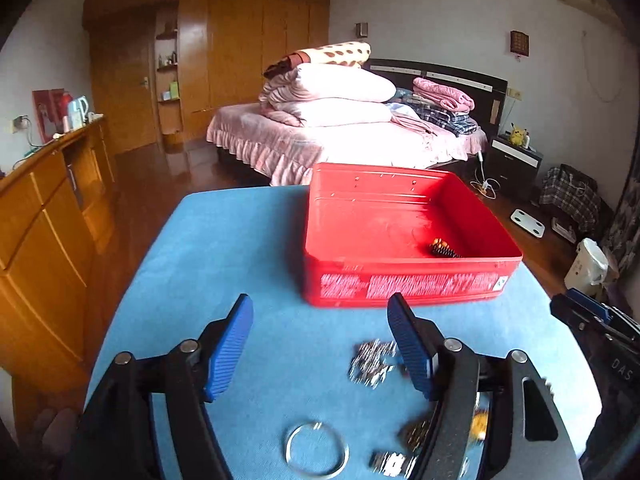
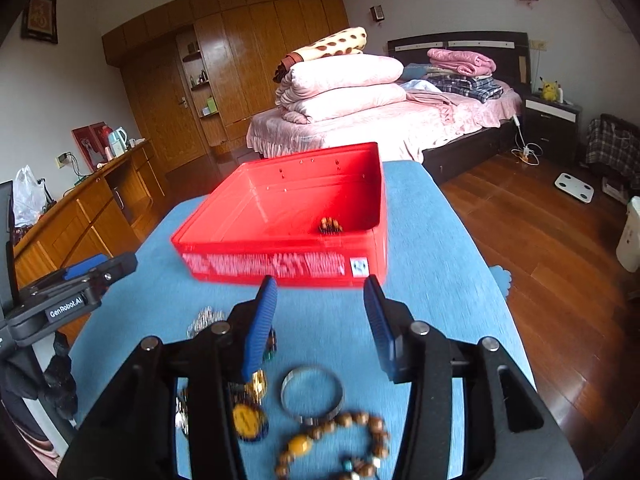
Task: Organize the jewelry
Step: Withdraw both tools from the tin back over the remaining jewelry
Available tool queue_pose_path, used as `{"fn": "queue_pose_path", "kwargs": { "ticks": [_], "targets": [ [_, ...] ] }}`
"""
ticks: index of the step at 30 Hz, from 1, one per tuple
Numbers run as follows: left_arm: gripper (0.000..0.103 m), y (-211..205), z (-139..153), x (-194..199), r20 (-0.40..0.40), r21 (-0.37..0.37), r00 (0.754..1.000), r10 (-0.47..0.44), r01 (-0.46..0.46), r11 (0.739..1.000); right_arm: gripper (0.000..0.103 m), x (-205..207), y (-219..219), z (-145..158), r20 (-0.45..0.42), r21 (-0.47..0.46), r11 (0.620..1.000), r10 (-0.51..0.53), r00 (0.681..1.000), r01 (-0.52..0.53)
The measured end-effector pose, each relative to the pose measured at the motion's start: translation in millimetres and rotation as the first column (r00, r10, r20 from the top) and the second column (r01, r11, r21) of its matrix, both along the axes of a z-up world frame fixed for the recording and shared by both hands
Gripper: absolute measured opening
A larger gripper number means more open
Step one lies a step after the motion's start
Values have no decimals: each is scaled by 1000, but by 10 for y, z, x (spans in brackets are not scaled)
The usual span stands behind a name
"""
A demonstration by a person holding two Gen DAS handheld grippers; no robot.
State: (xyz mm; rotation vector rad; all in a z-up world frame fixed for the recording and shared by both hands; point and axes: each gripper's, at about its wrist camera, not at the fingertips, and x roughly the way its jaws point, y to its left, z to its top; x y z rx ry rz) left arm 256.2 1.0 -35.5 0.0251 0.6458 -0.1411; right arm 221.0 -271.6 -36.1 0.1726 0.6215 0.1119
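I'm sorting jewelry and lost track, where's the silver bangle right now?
The silver bangle lies flat on the blue table cover, outside the red box. In the right wrist view it sits low and central, just above the wooden bead bracelet.

A home bedroom, a bed (image 1: pixel 360 140) with pink frilled cover and stacked folded quilts (image 1: pixel 328 92), a wall of wooden wardrobes (image 1: pixel 224 40), dark nightstand (image 2: pixel 552 120), wood floor (image 2: pixel 540 220), a low wooden sideboard (image 1: pixel 48 208) with a kettle (image 1: pixel 80 108)
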Motion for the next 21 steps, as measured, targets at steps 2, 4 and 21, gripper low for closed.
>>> {"fn": "queue_pose_path", "kwargs": {
  "ticks": [2,4,21],
  "targets": [
    [74,79,-60,-155,2,2,1000,18,-18,1000,46,-143,0,-69,-6,-3,1000,-10,1000,10],
    [77,138,-116,-277,-3,-1,999,32,-32,999,48,-239,-14,-120,-18,0,1000,-20,1000,20],
    [82,234,-700,-913,-78,47,995,66,-62,997,58,-861,-18,-551,-93,-63,995,-82,992,77]
  ]
}}
